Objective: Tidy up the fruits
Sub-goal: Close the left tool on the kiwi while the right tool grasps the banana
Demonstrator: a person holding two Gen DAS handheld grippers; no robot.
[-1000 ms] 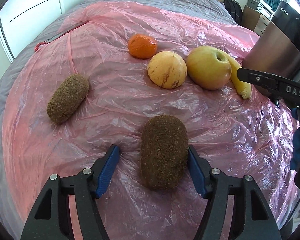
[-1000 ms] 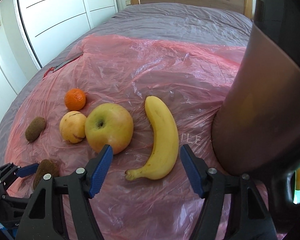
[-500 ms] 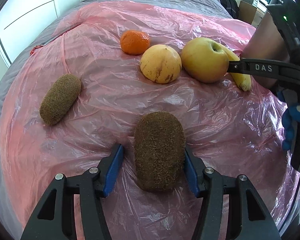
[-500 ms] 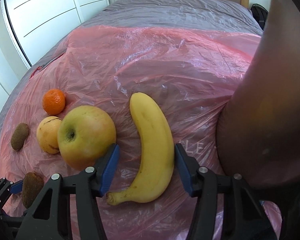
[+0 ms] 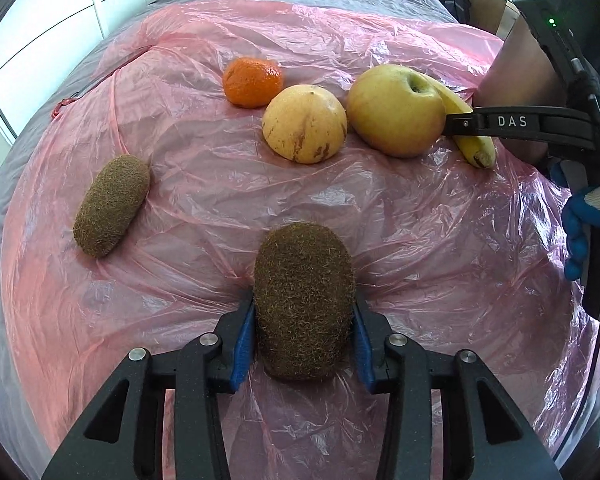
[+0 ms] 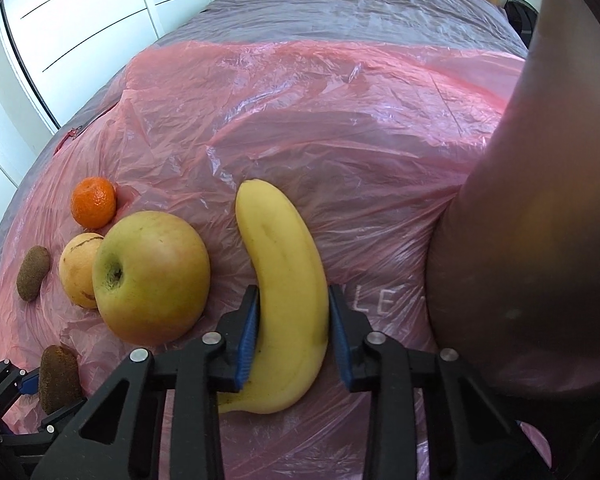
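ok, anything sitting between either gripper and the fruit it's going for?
No. The left gripper is shut on the near kiwi, the right gripper on the banana. The apple lies just beside the right gripper's left finger.

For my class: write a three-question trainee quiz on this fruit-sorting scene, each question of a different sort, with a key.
1. True or false: the left gripper is clamped on a kiwi.
2. What does the right gripper hold? A) banana B) apple C) tangerine
3. Fill in: every fruit lies on a pink plastic ____.

Key: 1 true; 2 A; 3 sheet.
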